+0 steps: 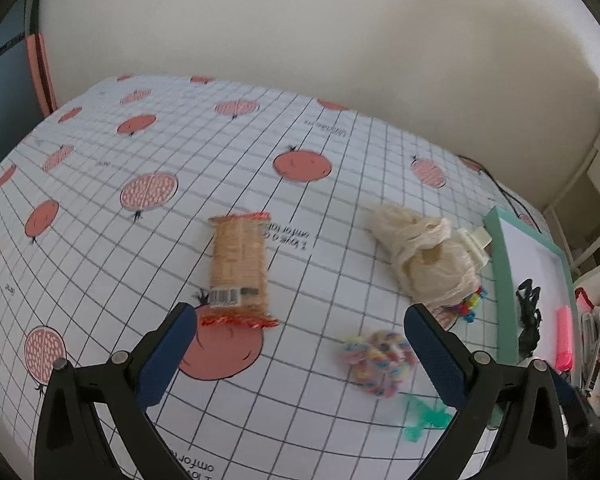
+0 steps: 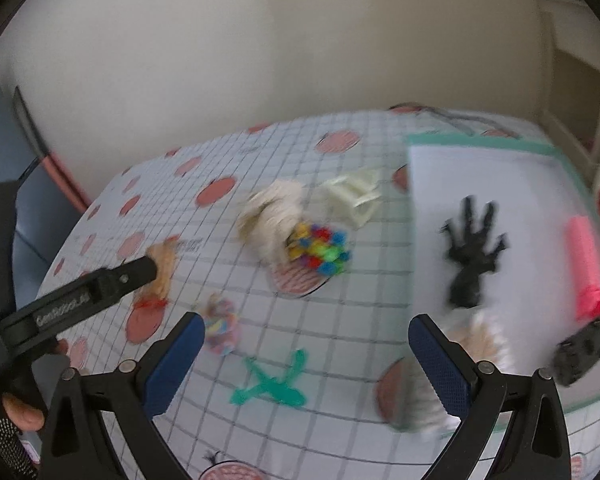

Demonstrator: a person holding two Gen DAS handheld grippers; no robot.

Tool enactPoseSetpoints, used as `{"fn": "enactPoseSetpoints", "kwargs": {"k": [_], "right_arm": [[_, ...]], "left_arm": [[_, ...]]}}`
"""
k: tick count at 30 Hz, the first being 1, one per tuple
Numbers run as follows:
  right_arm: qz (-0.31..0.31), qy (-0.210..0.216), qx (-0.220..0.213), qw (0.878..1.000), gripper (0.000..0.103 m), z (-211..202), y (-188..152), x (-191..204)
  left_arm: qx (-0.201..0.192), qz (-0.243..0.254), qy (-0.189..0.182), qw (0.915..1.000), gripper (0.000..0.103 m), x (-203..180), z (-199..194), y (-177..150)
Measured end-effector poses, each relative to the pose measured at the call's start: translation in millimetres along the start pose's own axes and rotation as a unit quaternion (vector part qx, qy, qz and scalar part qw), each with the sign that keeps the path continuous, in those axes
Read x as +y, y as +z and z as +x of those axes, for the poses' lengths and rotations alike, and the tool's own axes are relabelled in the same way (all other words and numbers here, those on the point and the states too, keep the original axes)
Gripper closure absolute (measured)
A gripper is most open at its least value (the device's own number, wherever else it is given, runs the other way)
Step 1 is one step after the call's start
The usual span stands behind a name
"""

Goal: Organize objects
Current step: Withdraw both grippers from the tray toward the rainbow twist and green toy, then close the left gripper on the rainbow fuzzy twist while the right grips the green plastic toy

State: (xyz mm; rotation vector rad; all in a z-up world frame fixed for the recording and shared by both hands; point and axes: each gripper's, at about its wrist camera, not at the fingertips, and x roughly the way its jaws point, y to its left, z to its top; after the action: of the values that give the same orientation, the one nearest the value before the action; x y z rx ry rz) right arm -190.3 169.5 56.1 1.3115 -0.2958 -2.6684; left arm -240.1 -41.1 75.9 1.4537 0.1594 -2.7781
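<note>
A tan snack packet (image 1: 238, 270) with red crimped ends lies on the gridded tablecloth, just beyond my open left gripper (image 1: 298, 354). A pastel rope ball (image 1: 376, 360) sits between that gripper's fingers, a green figure (image 1: 424, 420) below it. A cream mesh bag (image 1: 424, 258) with coloured pompoms (image 1: 470, 306) and a cream clip (image 1: 478, 242) lie further right. My right gripper (image 2: 306, 364) is open above the green figure (image 2: 274, 384). The green-rimmed tray (image 2: 476, 142) holds a black hand toy (image 2: 472, 248), a pink bar (image 2: 586, 268) and a black part (image 2: 582, 350).
A white wall runs behind the table. The other gripper's black arm (image 2: 80, 296) and a person's hand (image 2: 24, 410) cross the left of the right wrist view. A pale fluffy item (image 2: 476, 344) lies at the tray's near edge. Clutter sits off the table's right side (image 1: 596, 344).
</note>
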Motion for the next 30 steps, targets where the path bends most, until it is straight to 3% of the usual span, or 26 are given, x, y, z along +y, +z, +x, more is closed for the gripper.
{"fn": "enactPoseSetpoints", "kwargs": {"k": [10,16,30], "right_arm": [[-0.039,-0.01,0.07,0.997,0.0,24.3,-18.6,9.6],[-0.059,-0.021,0.082,0.995,0.0,27.1,-21.2,14.1],[-0.1,-0.048,0.123,0.986,0.0,43.0,-29.4,24.6]], "left_arm": [[0.046,0.037,-0.012,0.9982,0.0,-16.2,14.4,-11.9],[0.072,0.071,-0.004,0.9948,0.0,-32.1,24.3,-23.7],[0.087,0.059,-0.012,0.9944,0.0,-32.4,31.1,-27.1]]}}
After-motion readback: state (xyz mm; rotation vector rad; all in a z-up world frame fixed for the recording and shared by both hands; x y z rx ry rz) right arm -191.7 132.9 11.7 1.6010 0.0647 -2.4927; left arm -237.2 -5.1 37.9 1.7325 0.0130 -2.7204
